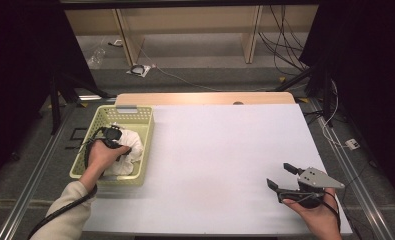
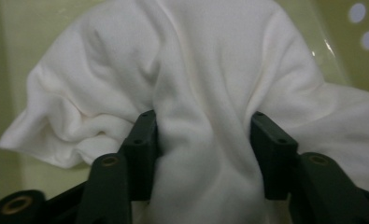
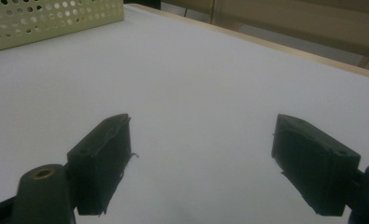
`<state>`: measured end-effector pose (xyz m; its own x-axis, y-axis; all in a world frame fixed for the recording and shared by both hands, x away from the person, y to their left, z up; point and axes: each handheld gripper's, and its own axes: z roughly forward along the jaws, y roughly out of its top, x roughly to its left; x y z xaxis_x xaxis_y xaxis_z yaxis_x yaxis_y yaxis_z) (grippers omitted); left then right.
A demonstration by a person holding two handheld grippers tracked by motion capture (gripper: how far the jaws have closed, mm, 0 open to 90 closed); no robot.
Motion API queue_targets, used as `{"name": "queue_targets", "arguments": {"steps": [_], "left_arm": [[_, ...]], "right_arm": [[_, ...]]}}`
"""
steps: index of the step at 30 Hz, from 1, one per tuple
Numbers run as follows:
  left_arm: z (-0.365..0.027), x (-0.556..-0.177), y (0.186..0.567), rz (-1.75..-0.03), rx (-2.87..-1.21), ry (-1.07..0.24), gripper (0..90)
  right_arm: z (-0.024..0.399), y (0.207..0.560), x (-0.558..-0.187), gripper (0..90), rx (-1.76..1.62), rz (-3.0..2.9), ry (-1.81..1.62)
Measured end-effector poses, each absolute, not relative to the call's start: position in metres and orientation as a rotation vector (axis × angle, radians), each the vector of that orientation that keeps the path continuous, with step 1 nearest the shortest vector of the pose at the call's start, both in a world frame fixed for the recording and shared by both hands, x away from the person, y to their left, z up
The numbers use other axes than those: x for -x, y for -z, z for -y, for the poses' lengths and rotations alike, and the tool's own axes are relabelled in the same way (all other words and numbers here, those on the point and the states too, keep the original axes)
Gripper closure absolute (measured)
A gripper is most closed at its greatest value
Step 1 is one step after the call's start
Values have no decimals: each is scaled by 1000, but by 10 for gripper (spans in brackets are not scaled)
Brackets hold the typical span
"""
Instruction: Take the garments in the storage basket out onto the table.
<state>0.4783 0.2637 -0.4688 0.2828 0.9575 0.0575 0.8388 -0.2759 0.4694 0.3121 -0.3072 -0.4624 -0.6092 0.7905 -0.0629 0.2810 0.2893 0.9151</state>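
Squeeze left claw (image 2: 203,135), now pinching a fold of white cloth (image 2: 182,70) inside green basket (image 1: 135,117), firmly before lifting straight up; keep right claw (image 3: 215,158) wide, waiting over surface (image 1: 220,150).

A white-topped table (image 1: 220,165) carries a pale green basket (image 1: 135,177).

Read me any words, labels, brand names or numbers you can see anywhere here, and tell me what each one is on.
None can be read: the white cloth, the green basket, the white table and both grippers, left and right, show no lettering.
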Motion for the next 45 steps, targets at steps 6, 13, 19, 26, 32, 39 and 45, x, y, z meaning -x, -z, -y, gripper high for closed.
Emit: {"name": "queue_targets", "arguments": {"steps": [6, 13, 19, 26, 32, 39, 45], "left_arm": [[-260, -478, 467, -1612, -2241, -497, 649], [-262, -478, 466, -1599, -2242, -500, 687], [-262, -477, 464, -1575, -2224, -537, 697], [-263, -474, 461, -1518, -2160, -591, 699], [-265, -472, 450, -1456, -2088, -659, 699], [-266, -466, 437, -1386, -1962, -744, 699], [-267, -462, 429, -1340, -1877, -776, 699]], "right_arm": [[307, 463, -312, 206, -955, -2045, -1302], [307, 463, -313, 207, -957, -2050, -1298], [307, 463, -313, 207, -960, -2046, -1298], [307, 464, -313, 207, -960, -2043, -1303], [307, 464, -313, 207, -962, -2046, -1294], [307, 464, -313, 207, -960, -2045, -1292], [307, 464, -313, 207, -960, -2043, -1298]]}}
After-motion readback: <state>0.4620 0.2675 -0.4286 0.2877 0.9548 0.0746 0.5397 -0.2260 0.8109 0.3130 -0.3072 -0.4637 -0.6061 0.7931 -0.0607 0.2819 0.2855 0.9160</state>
